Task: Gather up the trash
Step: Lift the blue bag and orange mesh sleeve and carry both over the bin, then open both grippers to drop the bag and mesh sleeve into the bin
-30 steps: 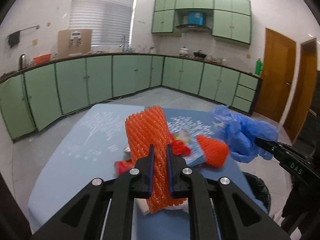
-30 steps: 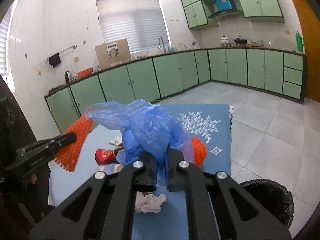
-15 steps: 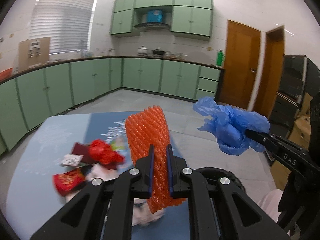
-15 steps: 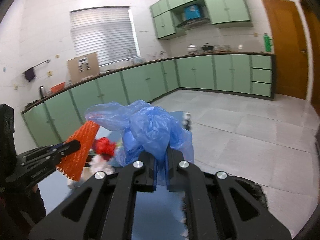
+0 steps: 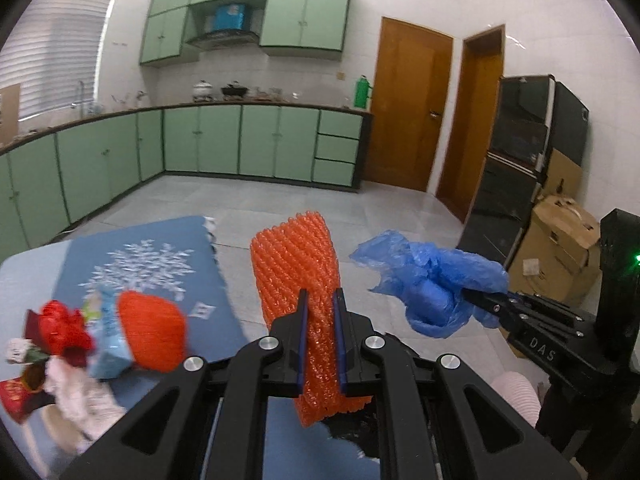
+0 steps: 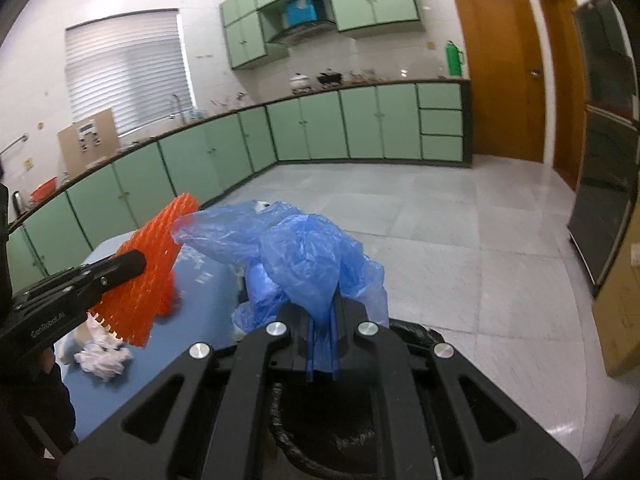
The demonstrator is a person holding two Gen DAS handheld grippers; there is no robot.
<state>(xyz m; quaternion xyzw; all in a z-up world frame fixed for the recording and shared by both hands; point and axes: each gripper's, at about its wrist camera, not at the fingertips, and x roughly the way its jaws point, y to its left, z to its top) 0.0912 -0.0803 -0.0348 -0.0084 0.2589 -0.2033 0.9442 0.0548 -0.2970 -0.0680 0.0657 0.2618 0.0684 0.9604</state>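
Grippers clenched — left gripper [image 5: 320, 312] pinching orange foam net [image 5: 298, 256], right gripper [image 6: 323, 328] blue bag [image 6: 296, 248].

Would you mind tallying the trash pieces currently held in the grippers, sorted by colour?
Orange: 1, the foam net in the left gripper.
Blue: 1, the plastic bag in the right gripper.
Total: 2.

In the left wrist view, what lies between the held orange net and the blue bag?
Nothing: between the orange net and blue bag only distant floor shows, in the left wrist view.
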